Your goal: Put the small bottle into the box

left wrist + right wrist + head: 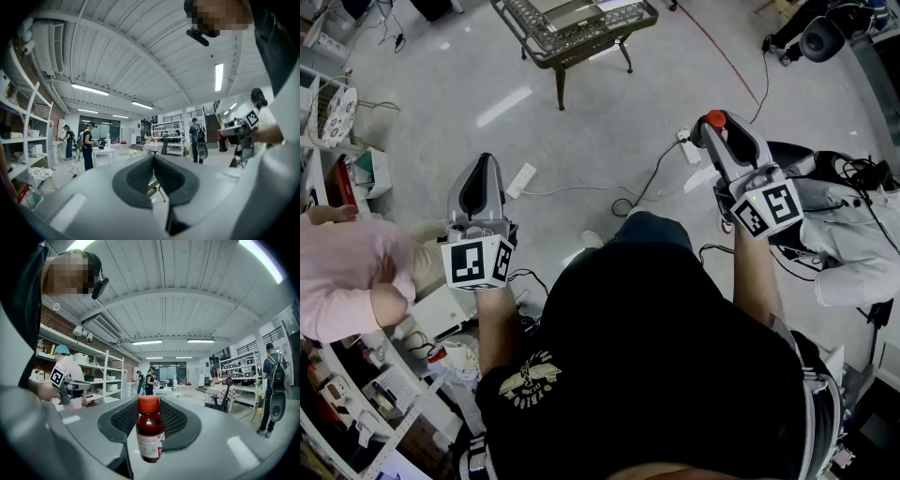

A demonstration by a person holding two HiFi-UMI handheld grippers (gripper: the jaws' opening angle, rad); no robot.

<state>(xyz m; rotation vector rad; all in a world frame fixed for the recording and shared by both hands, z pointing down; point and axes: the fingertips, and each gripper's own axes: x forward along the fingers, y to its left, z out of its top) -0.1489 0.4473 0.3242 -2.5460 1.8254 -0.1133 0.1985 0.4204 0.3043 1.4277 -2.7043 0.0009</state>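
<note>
The small bottle is dark brown with a red cap and a white label. It stands upright between the pads of my right gripper, which is shut on it. In the head view only its red cap shows, at the tip of the right gripper, held up at the right. My left gripper is at the left, level with the right one. Its jaws meet at the tips with nothing between them. No box shows in any view.
A metal-legged stand is on the floor ahead. A power strip and cables lie between the grippers. A person in pink is close on the left by cluttered shelves. Another person in white is on the right.
</note>
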